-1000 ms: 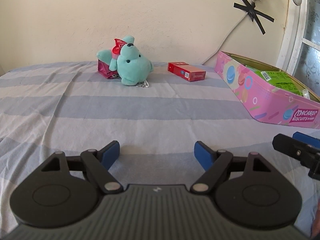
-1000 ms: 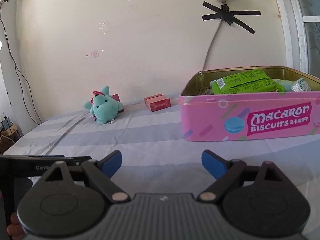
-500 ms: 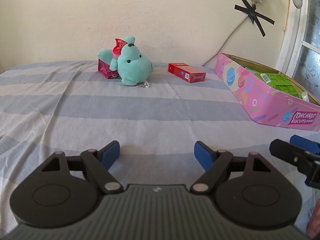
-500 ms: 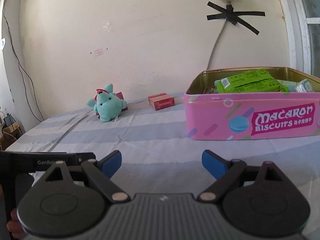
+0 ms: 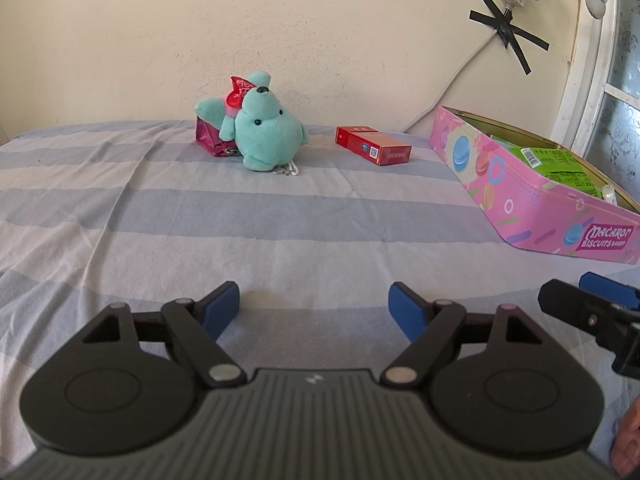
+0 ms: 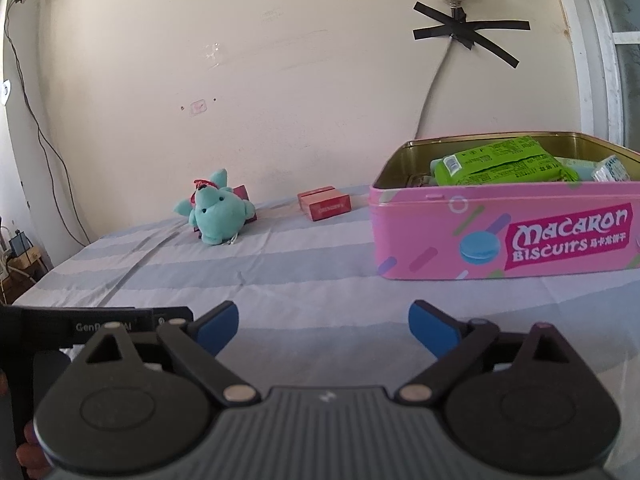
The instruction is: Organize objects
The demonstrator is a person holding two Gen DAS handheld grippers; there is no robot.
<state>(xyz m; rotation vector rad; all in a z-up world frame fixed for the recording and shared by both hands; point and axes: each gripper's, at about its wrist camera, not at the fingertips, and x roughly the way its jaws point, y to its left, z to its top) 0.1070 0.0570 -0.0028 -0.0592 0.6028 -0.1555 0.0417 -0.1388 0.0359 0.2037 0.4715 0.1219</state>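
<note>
A teal plush toy (image 5: 264, 136) (image 6: 218, 216) lies at the far side of the striped bed sheet (image 5: 240, 216), leaning on a magenta pouch (image 5: 208, 138). To its right sits a red carton (image 5: 374, 145) (image 6: 325, 203). A pink macaron biscuit tin (image 5: 532, 192) (image 6: 504, 228) stands open at the right, with green packets (image 6: 500, 164) inside. My left gripper (image 5: 314, 308) is open and empty over the near sheet. My right gripper (image 6: 322, 324) holds nothing between its fingers, and its jaws are opening.
A cream wall (image 5: 320, 40) runs behind the bed, with a power strip and cable taped on it (image 6: 452, 16). A window frame (image 5: 588, 60) stands at the far right. The right gripper's tip (image 5: 592, 304) shows at the edge of the left wrist view.
The right gripper's blue fingers stand slightly wider apart than before. Both views have shifted a little; the toy, carton and tin lie where they were.
</note>
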